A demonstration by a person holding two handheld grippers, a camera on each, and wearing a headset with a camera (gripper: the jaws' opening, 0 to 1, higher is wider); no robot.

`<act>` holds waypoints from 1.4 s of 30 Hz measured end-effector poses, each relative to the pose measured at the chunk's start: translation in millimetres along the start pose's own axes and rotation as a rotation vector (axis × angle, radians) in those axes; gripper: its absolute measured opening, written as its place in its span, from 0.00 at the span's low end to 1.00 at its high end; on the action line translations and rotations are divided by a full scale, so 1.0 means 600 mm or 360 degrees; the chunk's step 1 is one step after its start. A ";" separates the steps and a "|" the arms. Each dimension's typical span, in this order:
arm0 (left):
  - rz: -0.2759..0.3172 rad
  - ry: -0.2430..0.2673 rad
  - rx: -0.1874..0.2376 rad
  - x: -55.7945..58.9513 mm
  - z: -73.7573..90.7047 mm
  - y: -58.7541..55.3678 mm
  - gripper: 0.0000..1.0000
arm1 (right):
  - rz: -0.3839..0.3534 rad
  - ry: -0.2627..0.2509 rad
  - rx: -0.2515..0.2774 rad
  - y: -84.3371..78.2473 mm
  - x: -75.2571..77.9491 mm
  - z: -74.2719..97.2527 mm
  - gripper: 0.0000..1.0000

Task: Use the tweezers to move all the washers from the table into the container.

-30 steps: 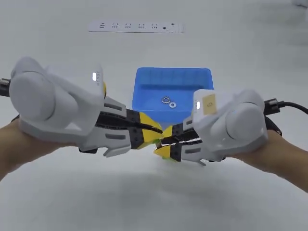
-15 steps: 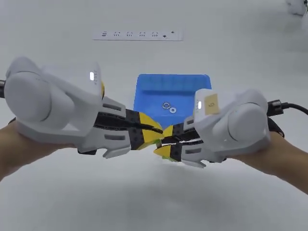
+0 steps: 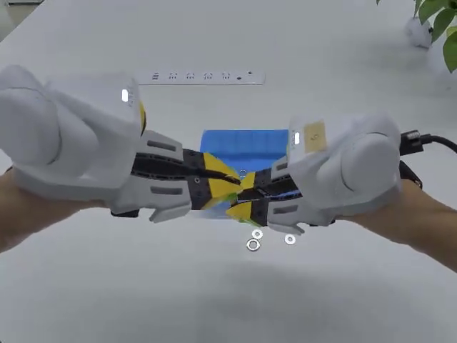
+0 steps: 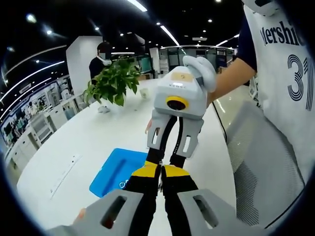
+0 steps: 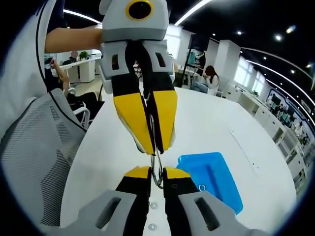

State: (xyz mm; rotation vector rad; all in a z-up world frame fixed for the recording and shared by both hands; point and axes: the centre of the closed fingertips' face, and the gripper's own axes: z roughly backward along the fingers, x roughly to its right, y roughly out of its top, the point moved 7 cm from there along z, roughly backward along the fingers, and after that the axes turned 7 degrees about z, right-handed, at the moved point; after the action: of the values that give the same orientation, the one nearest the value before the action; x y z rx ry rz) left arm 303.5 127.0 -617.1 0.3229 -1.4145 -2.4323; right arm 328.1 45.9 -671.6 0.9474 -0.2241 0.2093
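1. The left gripper (image 3: 230, 187) and the right gripper (image 3: 247, 200) are held tip to tip above the white bench (image 3: 143, 286), in front of the blue container (image 3: 235, 141).
2. In the right gripper view, thin metal tweezers (image 5: 156, 164) are seen running from between the left gripper's yellow jaws into the gap between the right gripper's own jaws.
3. The left jaws are pressed together on the tweezers, and the right jaws are closed on the other end.
4. Three washers (image 3: 257, 234) are seen lying on the bench just under the right gripper, on the near side of the container, close together but not touching.
5. The container is partly hidden behind the jaws. What lies inside it is too small to be told.
6. A white power strip (image 3: 200, 77) is laid on the bench beyond the container, and a green plant (image 3: 437, 21) is seen at the far right corner.
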 end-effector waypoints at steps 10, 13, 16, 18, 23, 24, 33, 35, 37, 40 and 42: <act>-0.0060 0.0039 0.0042 -0.027 0.013 0.027 0.06 | 0.0047 -0.0076 0.0022 0.019 0.033 0.013 0.10; -0.0071 0.0034 0.0048 -0.038 0.010 0.034 0.06 | 0.0043 -0.0097 0.0035 0.020 0.045 0.016 0.10; -0.0076 0.0028 0.0053 -0.049 0.005 0.036 0.06 | 0.0052 -0.0108 0.0029 0.016 0.056 0.015 0.10; -0.0087 0.0026 0.0049 -0.057 0.000 0.035 0.06 | 0.0060 -0.0112 0.0014 0.011 0.064 0.013 0.10; -0.0095 0.0020 0.0041 -0.079 -0.013 0.030 0.06 | 0.0063 -0.0111 -0.0004 -0.002 0.084 0.005 0.10; -0.0088 0.0015 0.0035 -0.086 -0.016 0.028 0.06 | 0.0062 -0.0113 -0.0007 -0.004 0.087 0.003 0.10; -0.0044 -0.0004 0.0005 -0.128 -0.044 -0.001 0.06 | -0.0002 -0.0100 -0.0023 -0.041 0.116 -0.028 0.10; -0.0029 -0.0010 -0.0007 -0.135 -0.054 -0.010 0.06 | -0.0016 -0.0088 -0.0036 -0.059 0.126 -0.041 0.10; -0.0002 -0.0007 -0.0002 -0.145 -0.061 -0.020 0.06 | -0.0034 -0.0088 -0.0045 -0.067 0.130 -0.047 0.10; 0.0028 -0.0005 -0.0004 -0.155 -0.070 -0.031 0.06 | -0.0070 -0.0088 -0.0049 -0.079 0.135 -0.055 0.10; 0.0040 -0.0007 -0.0012 -0.160 -0.075 -0.038 0.06 | -0.0085 -0.0082 -0.0054 -0.086 0.136 -0.060 0.10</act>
State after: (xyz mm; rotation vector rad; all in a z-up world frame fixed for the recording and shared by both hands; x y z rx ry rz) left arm 404.6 137.2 -655.4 0.2960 -1.4022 -2.4193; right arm 424.1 52.7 -708.9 0.9244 -0.2489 0.1317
